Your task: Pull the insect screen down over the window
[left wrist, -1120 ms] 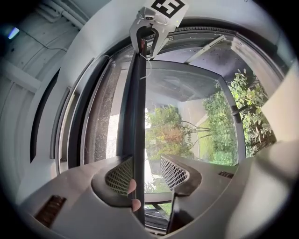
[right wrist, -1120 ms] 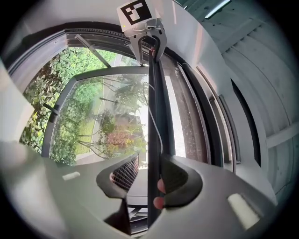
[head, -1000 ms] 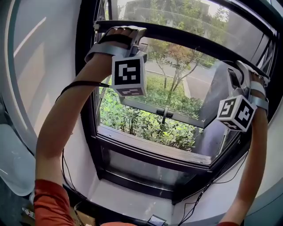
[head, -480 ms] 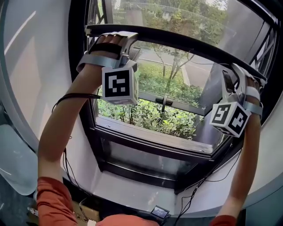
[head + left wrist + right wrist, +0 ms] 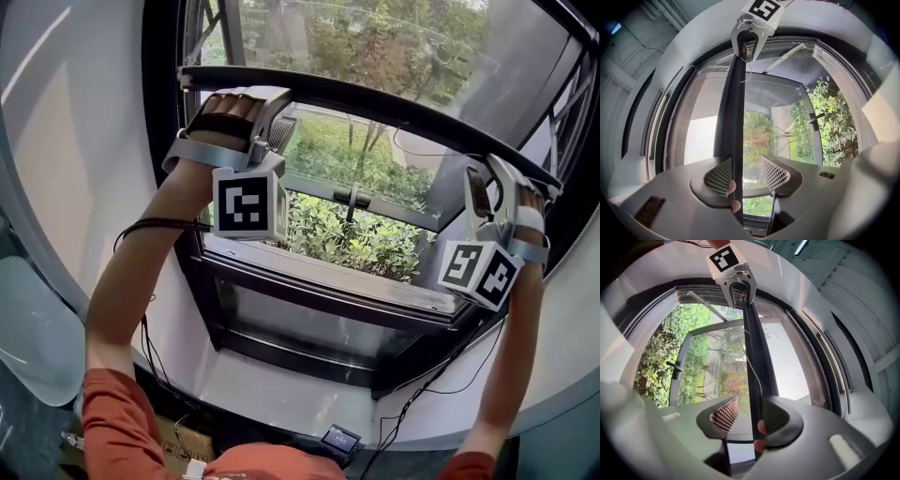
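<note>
Count of the things at the window

One window (image 5: 300, 361); one dark pull bar (image 5: 375, 101) of the insect screen; two grippers, the left gripper (image 5: 274, 112) and the right gripper (image 5: 492, 183), each with two jaws, so four jaws in all; the right gripper's jaws are opening, with the pull bar between them; two marker cubes, the left cube (image 5: 248, 203) and the right cube (image 5: 478, 275); two bare arms, the left arm (image 5: 141, 272) and the right arm (image 5: 511, 366); two orange sleeves, one (image 5: 108, 422) on each arm; one window handle (image 5: 352, 199); one small device (image 5: 339, 438) with a lit screen, at the bottom edge; several thin cables (image 5: 159, 223), which I cannot count exactly.
</note>
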A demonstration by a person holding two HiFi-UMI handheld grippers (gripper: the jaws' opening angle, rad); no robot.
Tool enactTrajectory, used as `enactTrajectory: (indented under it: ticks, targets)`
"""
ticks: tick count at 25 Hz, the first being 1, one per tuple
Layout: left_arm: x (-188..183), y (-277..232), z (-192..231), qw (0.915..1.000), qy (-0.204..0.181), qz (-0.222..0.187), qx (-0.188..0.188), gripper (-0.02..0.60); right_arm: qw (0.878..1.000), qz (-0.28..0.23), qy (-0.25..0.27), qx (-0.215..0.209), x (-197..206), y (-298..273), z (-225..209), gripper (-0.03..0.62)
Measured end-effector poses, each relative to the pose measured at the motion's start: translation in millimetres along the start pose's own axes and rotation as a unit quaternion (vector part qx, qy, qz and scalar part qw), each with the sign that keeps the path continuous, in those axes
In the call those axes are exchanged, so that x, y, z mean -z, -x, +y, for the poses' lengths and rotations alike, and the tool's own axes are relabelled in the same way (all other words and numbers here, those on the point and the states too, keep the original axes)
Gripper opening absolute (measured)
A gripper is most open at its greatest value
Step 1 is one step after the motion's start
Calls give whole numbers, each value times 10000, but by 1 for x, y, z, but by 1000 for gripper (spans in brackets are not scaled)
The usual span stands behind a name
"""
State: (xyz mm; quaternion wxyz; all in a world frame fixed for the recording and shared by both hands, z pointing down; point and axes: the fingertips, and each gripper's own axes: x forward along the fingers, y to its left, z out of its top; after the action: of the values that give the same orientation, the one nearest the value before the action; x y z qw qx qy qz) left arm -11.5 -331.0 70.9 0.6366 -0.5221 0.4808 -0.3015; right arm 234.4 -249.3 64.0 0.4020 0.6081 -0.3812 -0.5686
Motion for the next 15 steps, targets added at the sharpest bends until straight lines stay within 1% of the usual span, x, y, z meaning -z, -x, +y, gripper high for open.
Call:
enactTrajectory:
  ticks: [3,6,11,15]
  targets:
    - [1,5,-11,9999,-5,-9,160,186,9998,-55,-131,-141,-1,6,11,161]
    - [2,6,-16,9995,-10,-22,304,186,9996,-39,-142,-256,-1,7,14,161]
    - [4,11,-18,9993,-28,-17,361,186,9988,54,-191,-445,-4,11,18,162]
    - [3,22,-48,9991,-161,18,379,187,9981,72,-315,-529,-2,25,48,162]
